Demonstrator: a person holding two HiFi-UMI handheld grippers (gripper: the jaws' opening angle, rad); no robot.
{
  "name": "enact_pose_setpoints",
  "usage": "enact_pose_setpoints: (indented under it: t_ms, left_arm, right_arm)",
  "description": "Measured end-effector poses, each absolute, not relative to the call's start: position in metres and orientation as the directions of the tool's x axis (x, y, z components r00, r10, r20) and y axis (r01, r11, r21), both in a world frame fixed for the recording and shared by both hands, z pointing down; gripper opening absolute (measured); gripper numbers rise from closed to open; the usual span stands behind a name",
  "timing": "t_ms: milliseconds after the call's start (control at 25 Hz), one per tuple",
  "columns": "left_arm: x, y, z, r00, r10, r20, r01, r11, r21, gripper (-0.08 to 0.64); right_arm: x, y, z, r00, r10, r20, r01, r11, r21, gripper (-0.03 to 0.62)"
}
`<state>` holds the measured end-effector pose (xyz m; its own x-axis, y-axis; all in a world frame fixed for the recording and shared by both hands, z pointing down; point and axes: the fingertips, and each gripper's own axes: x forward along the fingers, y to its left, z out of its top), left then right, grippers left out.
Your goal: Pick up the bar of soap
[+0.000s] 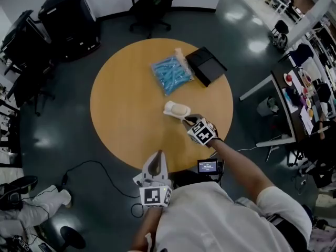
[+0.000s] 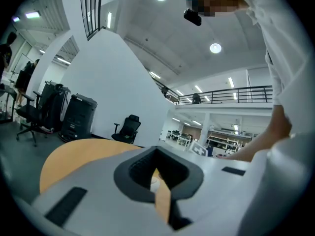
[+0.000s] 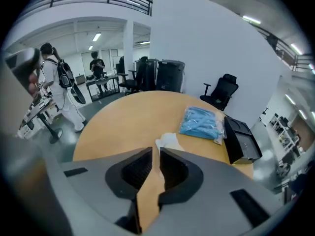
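Note:
A cream bar of soap (image 1: 179,109) lies on a white wrapper near the middle of the round wooden table (image 1: 126,114). My right gripper (image 1: 185,119) is just on the near right side of it, jaws shut with nothing between them. In the right gripper view the soap's white wrapper (image 3: 169,140) shows right beyond the right gripper (image 3: 156,152). My left gripper (image 1: 159,154) hovers at the table's near edge, shut and empty, well short of the soap. In the left gripper view the left gripper (image 2: 156,153) points across the tabletop.
A bag of blue items (image 1: 171,72) and a black box (image 1: 206,65) lie at the table's far side. An office chair (image 1: 152,4) and black cases (image 1: 68,17) stand beyond. A cable (image 1: 84,167) runs on the floor. People (image 3: 56,87) stand far left.

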<state>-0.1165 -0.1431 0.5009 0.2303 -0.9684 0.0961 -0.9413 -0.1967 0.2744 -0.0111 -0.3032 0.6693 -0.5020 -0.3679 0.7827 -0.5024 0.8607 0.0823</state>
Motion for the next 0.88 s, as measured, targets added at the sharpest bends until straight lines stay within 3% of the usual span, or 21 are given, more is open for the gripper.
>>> enact_pose_setpoints:
  t_ms: [40,120,200,440,560,720,880]
  left_arm:
    - [-0.118,-0.144,0.507,0.227,-0.968,0.108,-0.94,-0.188,0.286,0.005]
    - [-0.121,-0.145,0.519,0.216,-0.967,0.133,-0.936,-0.167,0.309,0.005]
    - [-0.125,-0.147,0.524,0.197,-0.969,0.151,-0.935,-0.139,0.327,0.005]
    - [-0.142,-0.152,0.53,0.137,-0.975,0.177,-0.936,-0.069,0.344,0.005]
    - [-0.15,-0.15,0.53,0.104,-0.976,0.19,-0.935,-0.031,0.352,0.005]
    - [-0.157,-0.15,0.533,0.073,-0.978,0.194,-0.934,0.001,0.357,0.005]
    - [-0.158,-0.15,0.536,0.056,-0.979,0.198,-0.931,0.021,0.364,0.005]
  right_arm:
    - [-0.015,-0.315,0.679,-0.482,-0.345,0.805,-0.491,0.867,0.078,0.049]
    - [-0.019,-0.338,0.7,-0.43,-0.29,0.855,-0.463,0.884,0.067,0.167]
    - [-0.021,-0.36,0.72,-0.36,-0.25,0.899,-0.431,0.899,0.078,0.203]
    - [-0.025,-0.396,0.757,-0.184,-0.158,0.97,-0.303,0.948,0.097,0.239]
    - [-0.027,-0.392,0.775,-0.116,-0.06,0.991,-0.25,0.968,0.029,0.269]
    - [-0.022,-0.384,0.79,-0.023,0.068,0.997,-0.262,0.962,-0.072,0.276]
    - [-0.022,-0.384,0.792,0.016,0.114,0.993,-0.284,0.953,-0.104,0.276]
